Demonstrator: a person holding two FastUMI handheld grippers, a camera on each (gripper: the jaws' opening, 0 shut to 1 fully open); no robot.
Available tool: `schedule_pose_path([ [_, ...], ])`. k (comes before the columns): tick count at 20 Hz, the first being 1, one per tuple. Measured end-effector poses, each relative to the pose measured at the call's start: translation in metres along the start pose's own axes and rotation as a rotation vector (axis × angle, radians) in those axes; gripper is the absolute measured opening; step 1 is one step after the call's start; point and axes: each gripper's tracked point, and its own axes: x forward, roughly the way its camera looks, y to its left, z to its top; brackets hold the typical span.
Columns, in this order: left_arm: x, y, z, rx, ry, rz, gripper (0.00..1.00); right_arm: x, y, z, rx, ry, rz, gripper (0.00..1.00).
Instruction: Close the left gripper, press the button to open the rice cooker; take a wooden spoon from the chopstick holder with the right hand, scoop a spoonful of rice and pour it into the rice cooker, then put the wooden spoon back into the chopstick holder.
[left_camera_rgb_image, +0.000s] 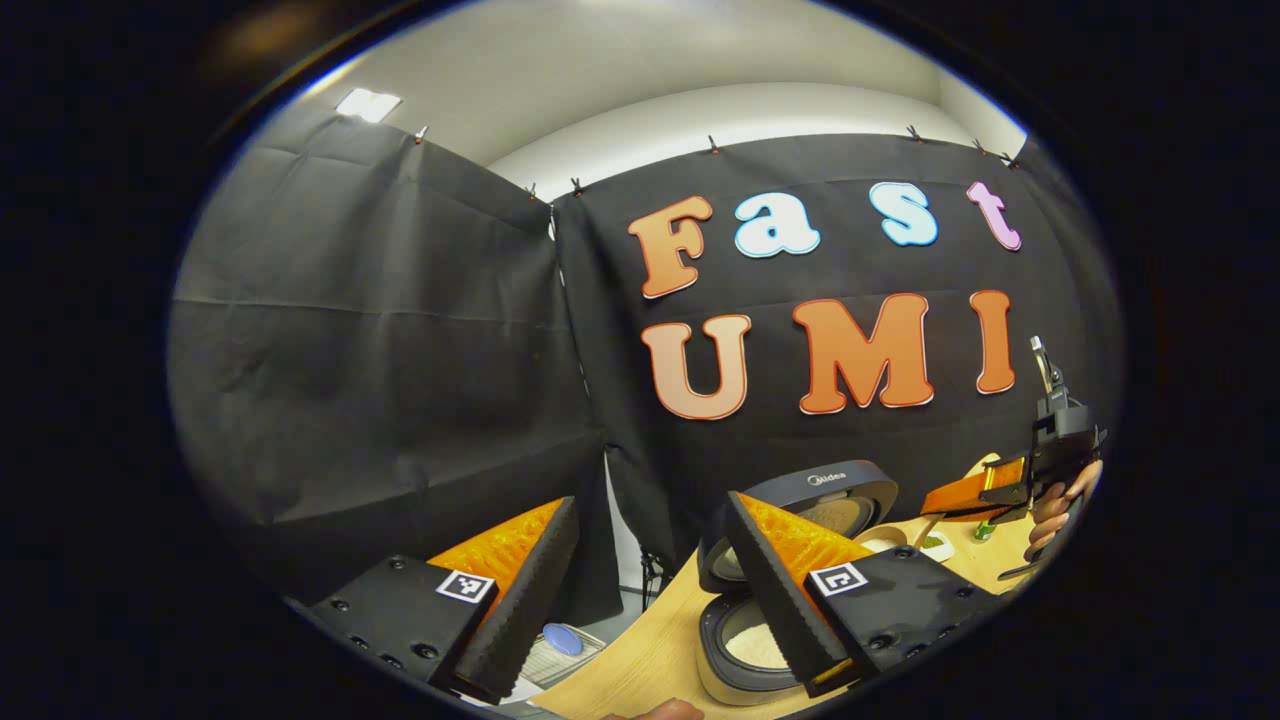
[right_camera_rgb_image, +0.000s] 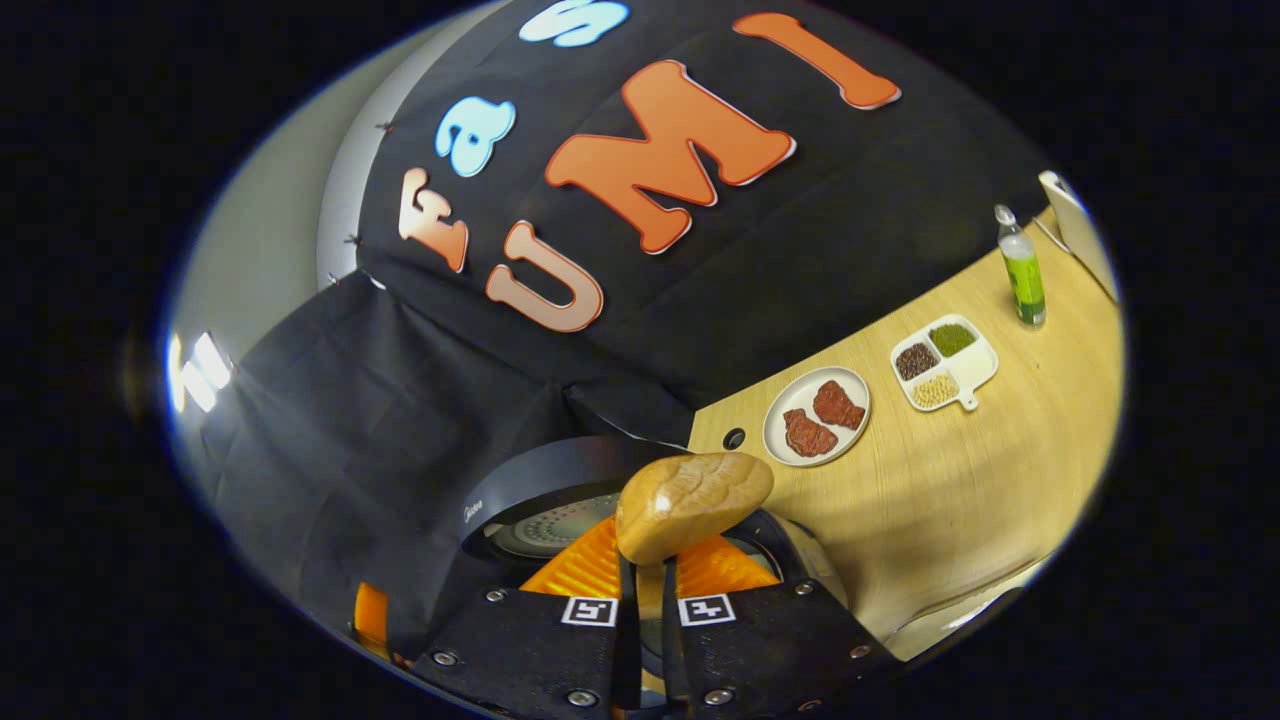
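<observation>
Wooden spoon (right_camera_rgb_image: 692, 505) clamped in right claw (right_camera_rgb_image: 650, 590) above open rice cooker (left_camera_rgb_image: 790, 560); left claw (left_camera_rgb_image: 650, 590) apart.

Tan wooden spoon (right_camera_rgb_image: 692, 503), dark grey rice cooker (left_camera_rgb_image: 800, 530), white rice (left_camera_rgb_image: 755, 645).

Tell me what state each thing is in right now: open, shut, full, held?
rice cooker: lid up, rice in the pot.
wooden spoon: held over the cooker, bowl turned over.
right gripper: shut on the spoon's handle.
left gripper: open, holding nothing.
round plate: holds two reddish pieces.
divided dish: three sections filled, one bare.
green bottle: upright, capped.
</observation>
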Motion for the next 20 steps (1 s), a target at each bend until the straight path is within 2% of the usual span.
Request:
schedule_pose_path([
  [4, -0.002, 0.014, -0.005, -0.005, 0.009, 0.036, 0.91, 0.009, 0.004, -0.013, -0.191, -0.001, -0.052, 0.08],
  [7, -0.005, 0.020, -0.005, 0.003, 0.007, 0.043, 0.91, 0.013, 0.003, -0.019, -0.288, 0.001, -0.082, 0.08],
  [9, -0.004, 0.019, -0.006, 0.000, 0.008, 0.041, 0.90, 0.016, 0.007, -0.020, -0.330, -0.004, -0.079, 0.08],
  [10, -0.004, 0.019, -0.006, 0.000, 0.009, 0.040, 1.00, 0.017, 0.009, -0.020, -0.347, -0.008, -0.075, 0.08],
  [11, -0.003, 0.018, -0.007, 0.001, 0.010, 0.040, 1.00, 0.017, 0.011, -0.019, -0.366, -0.013, -0.072, 0.08],
  [12, -0.004, 0.019, -0.006, 0.002, 0.011, 0.037, 0.91, 0.016, 0.012, -0.018, -0.386, -0.019, -0.070, 0.07],
  [13, -0.005, 0.018, -0.006, 0.003, 0.010, 0.036, 0.91, 0.016, 0.012, -0.016, -0.407, -0.023, -0.073, 0.07],
  [14, -0.004, 0.018, -0.006, 0.003, 0.009, 0.034, 1.00, 0.016, 0.012, -0.017, -0.428, -0.024, -0.073, 0.07],
  [15, -0.004, 0.018, -0.007, 0.003, 0.009, 0.035, 0.91, 0.016, 0.015, -0.017, -0.445, -0.023, -0.067, 0.07],
  [20, -0.005, 0.023, -0.010, 0.001, 0.015, 0.041, 0.91, 0.018, 0.029, -0.020, -0.550, -0.038, -0.028, 0.08],
])
